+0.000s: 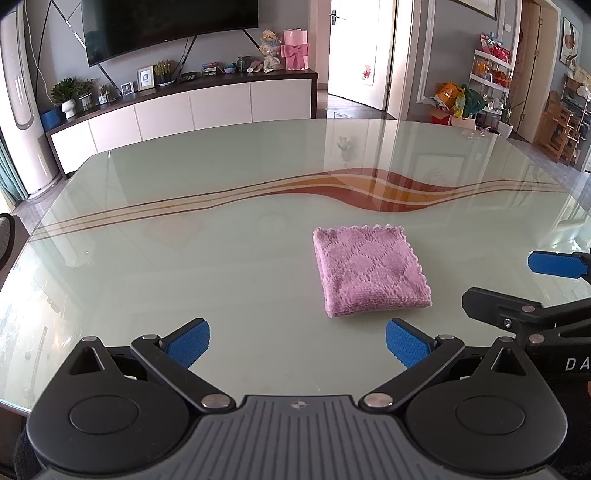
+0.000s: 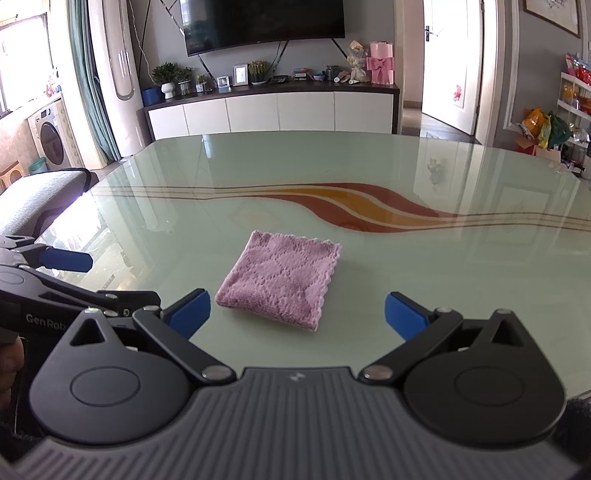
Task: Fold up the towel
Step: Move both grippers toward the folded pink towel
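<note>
left wrist view: folded towel [image 1: 369, 271] amid bare table [image 1: 184, 240], both hand-held grippers spread wide, empty

The left gripper [image 2: 66, 258] body reads "GenRob"; the right gripper [image 1: 557, 264] shows "DA".

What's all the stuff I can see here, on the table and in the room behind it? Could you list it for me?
towel: one, pink, folded into a square, lying on the table ahead of both grippers
table: one, pale green glass top with red and orange wavy stripes
television: one, black, on the far wall
cabinet: one, long, white doors and dark top, below the television
gift box: one, pink with a bow, at the cabinet's right end
potted plant: at least one, green in a white pot, at the cabinet's left end
washing machine: one, far left
left gripper: one, black with blue pads, open, holding nothing
right gripper: one, the same, open, holding nothing
</note>
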{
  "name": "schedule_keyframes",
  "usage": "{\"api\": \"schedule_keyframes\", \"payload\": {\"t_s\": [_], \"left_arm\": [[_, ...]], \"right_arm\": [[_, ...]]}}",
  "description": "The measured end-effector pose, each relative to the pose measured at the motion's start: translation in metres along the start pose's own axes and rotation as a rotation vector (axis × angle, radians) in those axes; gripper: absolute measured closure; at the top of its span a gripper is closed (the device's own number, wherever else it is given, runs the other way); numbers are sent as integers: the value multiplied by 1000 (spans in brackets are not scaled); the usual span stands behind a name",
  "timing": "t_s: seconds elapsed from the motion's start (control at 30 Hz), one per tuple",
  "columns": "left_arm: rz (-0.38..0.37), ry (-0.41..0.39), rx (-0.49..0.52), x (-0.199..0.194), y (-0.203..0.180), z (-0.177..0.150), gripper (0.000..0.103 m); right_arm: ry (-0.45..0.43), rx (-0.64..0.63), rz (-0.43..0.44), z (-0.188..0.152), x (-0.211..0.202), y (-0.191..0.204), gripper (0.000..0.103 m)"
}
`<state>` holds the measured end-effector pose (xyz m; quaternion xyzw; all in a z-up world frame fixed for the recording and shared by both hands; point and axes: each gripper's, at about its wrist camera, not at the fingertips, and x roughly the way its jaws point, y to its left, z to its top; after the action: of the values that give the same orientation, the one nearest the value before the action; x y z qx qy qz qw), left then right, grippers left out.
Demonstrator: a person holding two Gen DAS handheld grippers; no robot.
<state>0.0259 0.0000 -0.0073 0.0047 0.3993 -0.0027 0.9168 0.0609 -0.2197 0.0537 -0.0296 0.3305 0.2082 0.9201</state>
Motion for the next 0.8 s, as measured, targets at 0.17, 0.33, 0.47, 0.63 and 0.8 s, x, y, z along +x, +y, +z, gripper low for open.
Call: {"api": "schedule_keyframes", "payload": {"t_s": [0.17, 0.33, 0.47, 0.63, 0.8], "left_arm": [[0, 4, 1, 3, 1, 2, 1], [-2, 11, -4, 8, 4, 6, 1], [-1, 15, -4, 14, 4, 7, 1], [-5, 24, -2, 21, 3, 8, 1], [-9, 32, -7, 29, 5, 9, 1]], "right_arm": [[4, 1, -5, 1, 1, 0, 0], [8, 0, -4, 3, 5, -1, 0], [14, -4, -2, 4, 11, -1, 0], [26, -6, 3, 4, 17, -3, 0], [37, -8, 0, 4, 26, -5, 0]]}}
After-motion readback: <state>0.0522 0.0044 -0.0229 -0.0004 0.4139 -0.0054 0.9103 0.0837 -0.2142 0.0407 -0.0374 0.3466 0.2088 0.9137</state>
